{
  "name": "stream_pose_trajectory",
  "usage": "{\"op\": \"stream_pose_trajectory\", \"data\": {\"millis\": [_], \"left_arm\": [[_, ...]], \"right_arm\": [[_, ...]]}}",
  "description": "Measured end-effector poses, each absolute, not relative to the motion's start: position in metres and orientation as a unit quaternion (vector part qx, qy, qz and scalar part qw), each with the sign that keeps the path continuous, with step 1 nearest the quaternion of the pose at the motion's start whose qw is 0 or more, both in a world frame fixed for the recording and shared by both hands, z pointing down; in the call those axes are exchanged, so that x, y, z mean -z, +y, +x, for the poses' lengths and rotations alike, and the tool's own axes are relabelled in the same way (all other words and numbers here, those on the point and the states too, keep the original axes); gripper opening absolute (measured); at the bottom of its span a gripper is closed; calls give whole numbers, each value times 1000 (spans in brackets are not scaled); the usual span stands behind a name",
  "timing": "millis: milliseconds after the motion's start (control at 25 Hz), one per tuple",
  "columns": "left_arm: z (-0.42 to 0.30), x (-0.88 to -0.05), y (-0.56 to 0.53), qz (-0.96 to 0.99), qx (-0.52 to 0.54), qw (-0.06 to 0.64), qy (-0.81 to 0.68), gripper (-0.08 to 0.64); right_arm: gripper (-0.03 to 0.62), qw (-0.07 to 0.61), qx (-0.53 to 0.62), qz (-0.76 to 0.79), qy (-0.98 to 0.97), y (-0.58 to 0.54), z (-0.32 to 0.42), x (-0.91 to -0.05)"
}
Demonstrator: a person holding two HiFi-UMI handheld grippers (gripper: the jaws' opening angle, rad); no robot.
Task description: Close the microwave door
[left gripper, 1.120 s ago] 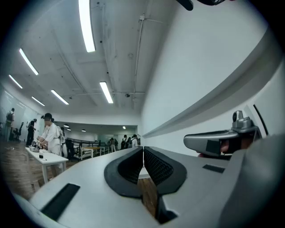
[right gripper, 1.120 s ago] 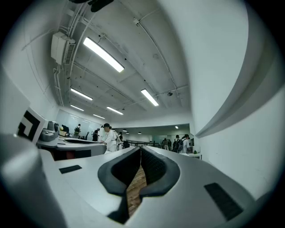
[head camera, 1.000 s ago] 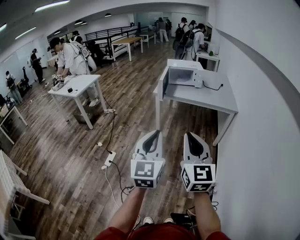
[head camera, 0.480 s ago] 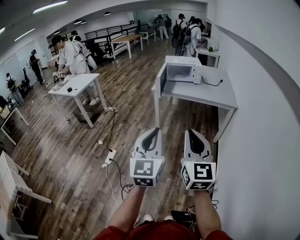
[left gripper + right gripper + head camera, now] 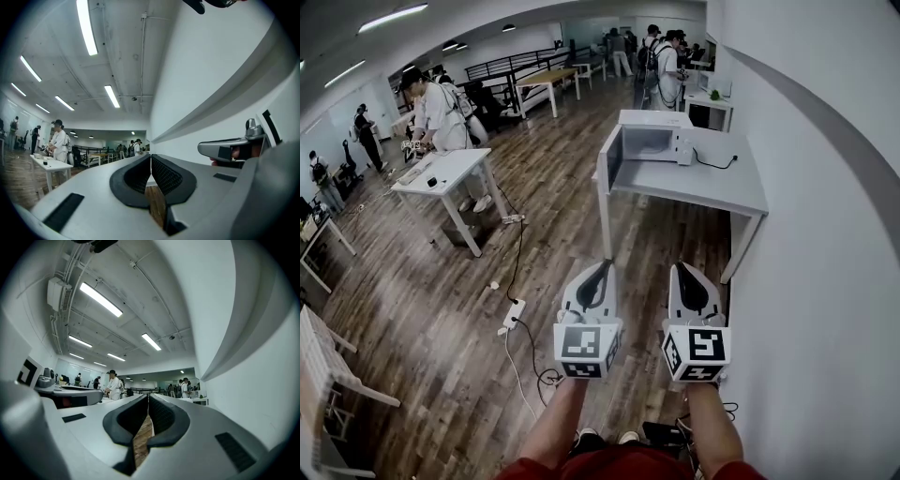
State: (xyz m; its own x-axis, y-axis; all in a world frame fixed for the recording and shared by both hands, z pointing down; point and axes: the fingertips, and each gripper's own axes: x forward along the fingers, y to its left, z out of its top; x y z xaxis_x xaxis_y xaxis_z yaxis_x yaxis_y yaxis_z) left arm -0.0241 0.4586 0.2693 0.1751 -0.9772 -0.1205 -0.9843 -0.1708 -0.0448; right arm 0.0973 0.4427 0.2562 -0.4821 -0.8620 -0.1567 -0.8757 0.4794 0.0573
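In the head view, the white microwave [image 5: 654, 141] stands on the far end of a grey table [image 5: 717, 183]. Its door [image 5: 609, 159] is swung open to the left, showing the empty cavity. Both grippers are held out side by side well short of the table, over the wooden floor. The left gripper [image 5: 602, 269] is shut with nothing in it, its ribbed pads [image 5: 161, 173] meeting at the tip. The right gripper [image 5: 683, 272] is also shut and empty, with its pads [image 5: 159, 416] touching. The microwave does not show in either gripper view.
A white wall [image 5: 825, 281] runs close along the right. A power strip [image 5: 514, 314] and cables lie on the floor at left. A person stands at a white table [image 5: 441, 173]. More people [image 5: 661, 56] and tables are at the back.
The table and microwave have come closer and shifted slightly left in the head view. Both grippers stay shut and side by side, a little lower in the frame.
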Motion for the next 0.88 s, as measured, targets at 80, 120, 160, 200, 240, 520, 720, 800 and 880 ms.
{"op": "stream_pose_trajectory", "data": {"millis": [80,120,160,200,240,520,720,800,880], "left_arm": [[-22,-272,459,-763,-32,53,643,29],[-22,-273,458,-763,-31,52,644,29],[-21,-273,457,-762,-30,51,645,29],[-21,-273,455,-761,-29,51,646,29],[-22,-274,452,-760,-28,51,648,29],[-31,-282,425,-759,-29,48,649,29],[-44,-288,396,-761,-27,48,647,29],[-55,-291,386,-759,-27,44,649,29],[-67,-292,376,-757,-31,42,651,29]], "right_arm": [[28,51,-65,-505,859,442,99,-258],[28,51,-64,-504,860,441,100,-258],[28,52,-63,-504,860,439,101,-258],[28,53,-61,-503,861,436,101,-257],[28,57,-61,-502,861,434,101,-258],[28,80,-67,-502,858,410,98,-258],[28,67,-62,-500,861,383,80,-264],[28,63,-64,-495,864,373,68,-264],[28,55,-70,-489,868,364,53,-263]]}}
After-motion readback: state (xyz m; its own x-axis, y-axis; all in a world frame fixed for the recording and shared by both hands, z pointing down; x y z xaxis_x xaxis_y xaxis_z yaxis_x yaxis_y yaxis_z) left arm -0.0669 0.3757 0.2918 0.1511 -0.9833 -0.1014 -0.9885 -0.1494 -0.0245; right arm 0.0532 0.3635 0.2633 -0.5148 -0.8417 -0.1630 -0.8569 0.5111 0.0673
